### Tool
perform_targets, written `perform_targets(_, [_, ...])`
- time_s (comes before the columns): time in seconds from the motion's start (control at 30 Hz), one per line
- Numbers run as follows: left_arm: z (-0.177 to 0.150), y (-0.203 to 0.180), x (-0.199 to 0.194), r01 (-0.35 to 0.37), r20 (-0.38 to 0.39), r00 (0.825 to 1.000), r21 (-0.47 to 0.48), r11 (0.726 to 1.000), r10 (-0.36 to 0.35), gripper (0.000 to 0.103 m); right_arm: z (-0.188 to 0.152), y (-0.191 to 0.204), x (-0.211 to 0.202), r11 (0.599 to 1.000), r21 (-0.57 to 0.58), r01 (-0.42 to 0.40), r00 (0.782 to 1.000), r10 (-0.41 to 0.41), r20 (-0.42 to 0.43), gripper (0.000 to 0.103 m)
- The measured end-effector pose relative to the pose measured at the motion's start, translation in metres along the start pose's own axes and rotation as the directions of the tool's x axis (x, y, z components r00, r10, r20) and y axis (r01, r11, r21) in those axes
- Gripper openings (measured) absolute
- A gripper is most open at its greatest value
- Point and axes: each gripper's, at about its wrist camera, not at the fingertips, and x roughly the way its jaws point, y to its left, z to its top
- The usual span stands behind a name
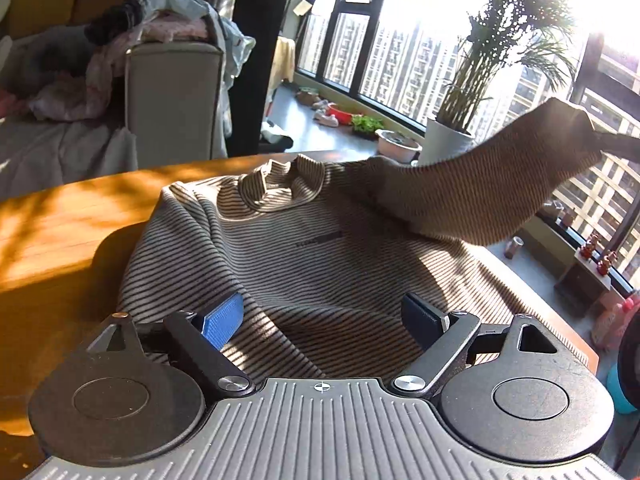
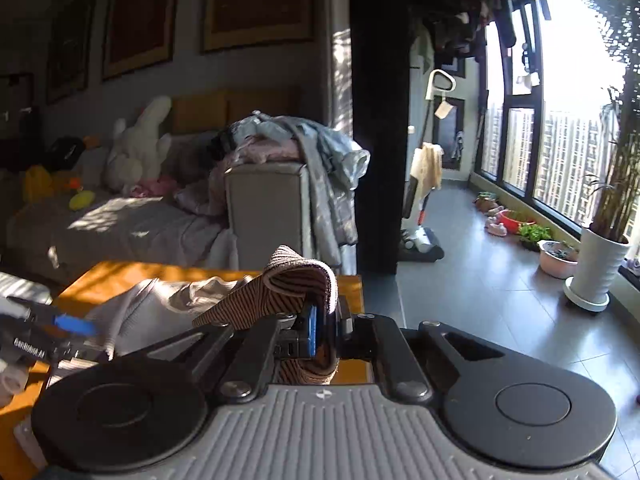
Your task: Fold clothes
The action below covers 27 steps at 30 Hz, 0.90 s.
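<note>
Striped sweater [image 1: 304, 248] is lying near the wooden table [image 1: 60, 232] edge; right gripper [image 2: 324, 330] is clamping its lifted sleeve [image 1: 500, 184], left gripper [image 1: 324, 316] is hovering, fingers apart.

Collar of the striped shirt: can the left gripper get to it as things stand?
Probably yes. The left gripper is open above the striped shirt; the collar lies uncovered straight ahead. The right gripper holds the sleeve raised off to the side.

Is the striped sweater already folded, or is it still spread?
Mostly spread: the striped sweater lies open on the table; the right gripper holds one sleeve raised.
</note>
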Motion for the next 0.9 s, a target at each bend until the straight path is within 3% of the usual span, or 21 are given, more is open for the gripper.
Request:
perform_targets(0.1, [-0.009,0.006,0.008,-0.024,-0.034,0.999,0.010,1.000,0.024,0.093,0.038,-0.034,0.013,0.991,0.101,0.089,0.994,-0.095,0.050,0.008])
perform_targets(0.17, [-0.014,0.015,0.013,-0.065,-0.054,0.996,0.003,0.998,0.065,0.093,0.049,-0.031,0.023,0.990,0.099,0.102,0.993,-0.107,0.049,0.008])
perform_targets(0.27, [-0.017,0.033,0.014,-0.117,-0.056,0.992,-0.025,0.993,0.116,0.091,0.053,-0.013,0.034,0.993,0.116,0.031,0.999,-0.035,0.034,0.008])
perform_targets(0.43, [-0.018,0.046,-0.008,-0.115,-0.020,0.993,-0.064,0.991,0.114,0.092,0.053,0.041,0.059,0.992,0.092,-0.082,0.997,0.081,0.016,0.008])
perform_targets(0.6, [-0.022,0.048,-0.027,-0.112,-0.001,0.994,-0.083,0.990,0.112,0.096,0.048,0.117,0.099,0.977,0.051,-0.206,0.977,0.208,-0.049,0.008])
perform_targets(0.73, [-0.026,0.051,-0.035,-0.102,-0.001,0.995,-0.102,0.990,0.103,0.097,0.034,0.160,0.125,0.968,0.035,-0.250,0.960,0.253,-0.121,0.009])
perform_targets(0.83, [-0.027,0.053,-0.037,-0.103,0.002,0.995,-0.105,0.989,0.104,0.098,0.020,0.180,0.136,0.962,0.036,-0.271,0.946,0.274,-0.174,0.013])
perform_targets(0.9, [-0.027,0.055,-0.038,-0.106,0.004,0.994,-0.109,0.988,0.107,0.098,0.014,0.185,0.138,0.956,0.046,-0.289,0.938,0.292,-0.185,0.023])
